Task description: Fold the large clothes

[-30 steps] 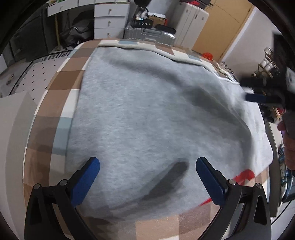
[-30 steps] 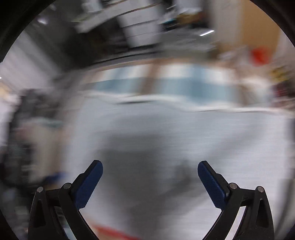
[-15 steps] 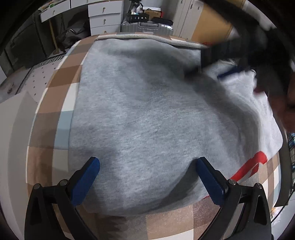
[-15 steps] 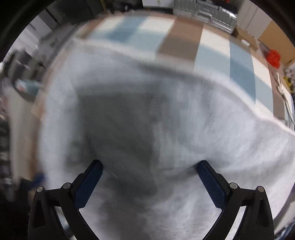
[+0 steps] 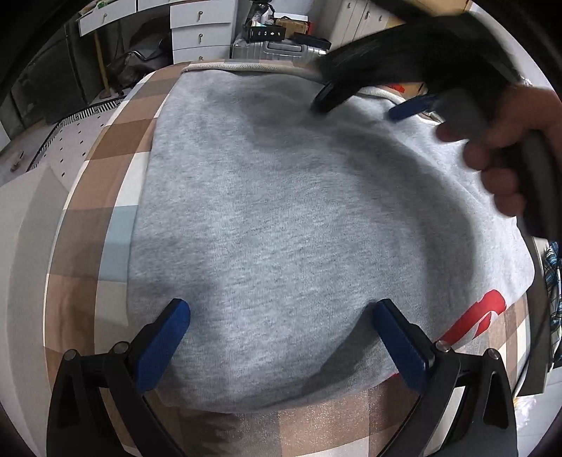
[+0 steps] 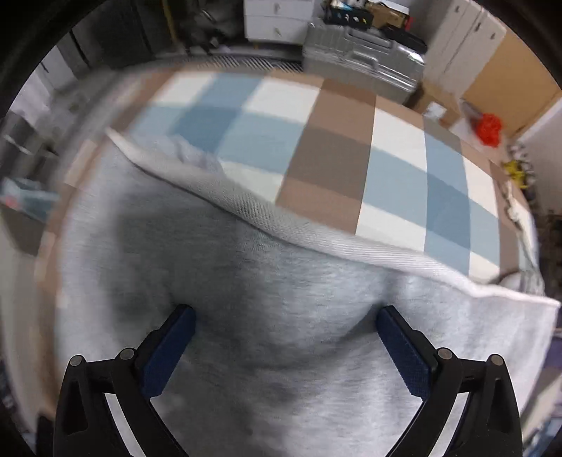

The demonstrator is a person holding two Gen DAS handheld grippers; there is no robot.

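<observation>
A large grey sweatshirt point(image 5: 288, 218) lies spread on a checked brown, white and blue cloth point(image 5: 105, 165). A red print point(image 5: 481, 320) shows at its near right edge. My left gripper point(image 5: 281, 337) is open, its blue pads pressing down on the near part of the fabric. My right gripper point(image 6: 284, 341) is open too, its pads on the grey fabric just short of the ribbed hem point(image 6: 316, 232). In the left wrist view the right gripper point(image 5: 372, 102) shows at the far right, held by a hand point(image 5: 505, 151).
A silver suitcase point(image 6: 361, 59) and white drawers point(image 5: 196, 31) stand beyond the far edge. A cardboard box point(image 6: 498, 73) and a red object point(image 6: 488, 128) sit at the back right. Checked cloth point(image 6: 386, 165) lies bare past the hem.
The right gripper swung in from the right side over the sweatshirt and came down near the far hem. The left gripper lowered onto the near fabric. Both stayed open.
</observation>
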